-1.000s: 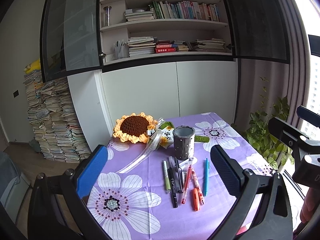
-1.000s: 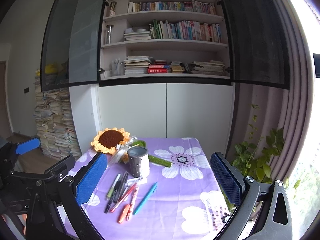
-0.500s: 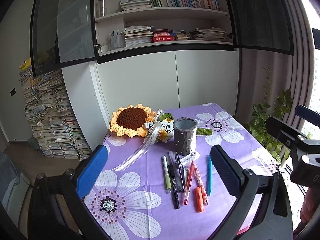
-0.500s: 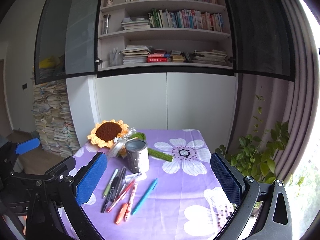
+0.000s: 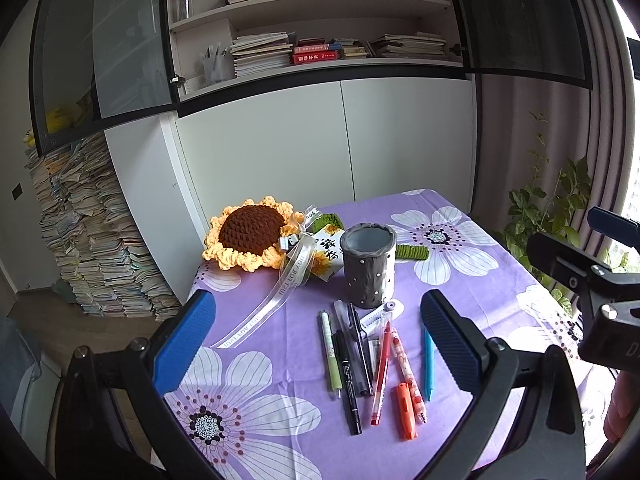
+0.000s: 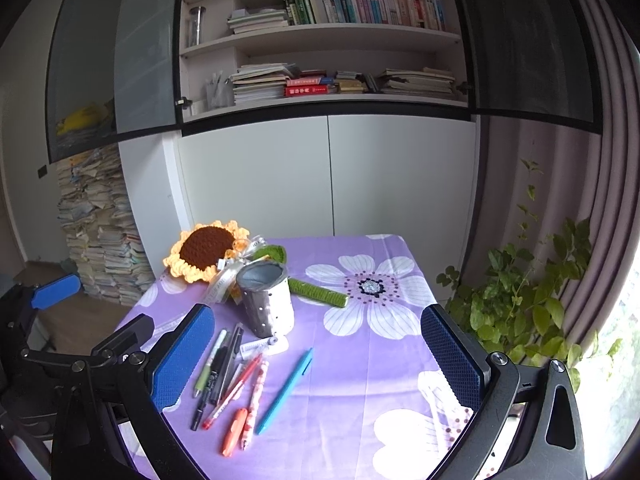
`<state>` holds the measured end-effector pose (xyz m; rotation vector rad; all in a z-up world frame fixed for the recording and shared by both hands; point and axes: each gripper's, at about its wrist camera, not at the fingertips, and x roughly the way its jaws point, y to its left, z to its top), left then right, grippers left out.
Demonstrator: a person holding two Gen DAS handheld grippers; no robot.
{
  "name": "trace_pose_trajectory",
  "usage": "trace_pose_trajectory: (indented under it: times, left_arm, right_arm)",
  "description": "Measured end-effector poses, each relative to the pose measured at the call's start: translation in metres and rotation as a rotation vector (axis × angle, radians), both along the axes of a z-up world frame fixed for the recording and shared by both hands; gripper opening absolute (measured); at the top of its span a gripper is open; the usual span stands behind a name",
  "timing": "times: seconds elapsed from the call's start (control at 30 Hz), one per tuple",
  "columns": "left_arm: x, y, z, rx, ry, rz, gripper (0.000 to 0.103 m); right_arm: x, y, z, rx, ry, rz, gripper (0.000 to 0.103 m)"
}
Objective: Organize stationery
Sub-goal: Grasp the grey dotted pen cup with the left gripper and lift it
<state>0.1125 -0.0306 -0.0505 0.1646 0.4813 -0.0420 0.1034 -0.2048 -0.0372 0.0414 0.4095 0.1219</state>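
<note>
A grey dotted pen holder (image 5: 370,270) (image 6: 266,300) stands upright and empty on the purple flowered tablecloth (image 5: 248,396). In front of it lie several pens side by side: a green pen (image 5: 331,354), a black marker (image 5: 348,384), a red pen (image 5: 380,376), an orange highlighter (image 5: 406,410) and a blue pen (image 5: 429,364) (image 6: 285,390). My left gripper (image 5: 318,342) hovers open above the pens, holding nothing. My right gripper (image 6: 318,354) is open too, further right above the table, with the blue pen between its fingers' lines of sight.
A crocheted sunflower (image 5: 250,238) with a ribbon and a green knitted stem (image 6: 316,292) lies behind the holder. White cupboards and bookshelves (image 5: 320,40) rise beyond the table. Paper stacks (image 5: 88,232) fill the left floor; a potted plant (image 6: 520,300) grows at the right.
Both grippers have come closer to the table and tilted downward, so the pens and holder look larger. Nothing on the table has moved.
</note>
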Motion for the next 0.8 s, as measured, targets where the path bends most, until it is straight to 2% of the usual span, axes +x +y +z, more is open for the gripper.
trace_pose_trajectory:
  times: [0.37, 0.57, 0.8]
  left_arm:
    - [0.061, -0.008, -0.024, 0.024, 0.091, -0.057, 0.102]
    - [0.112, -0.022, -0.044, -0.04, 0.213, -0.148, 0.102]
    - [0.152, -0.041, -0.065, 0.02, 0.25, -0.12, 0.102]
  right_arm:
    - [0.038, -0.018, -0.018, 0.03, 0.085, -0.04, 0.103]
    - [0.06, -0.033, -0.029, 0.076, 0.137, -0.066, 0.103]
    - [0.077, -0.052, -0.038, 0.092, 0.17, -0.106, 0.103]
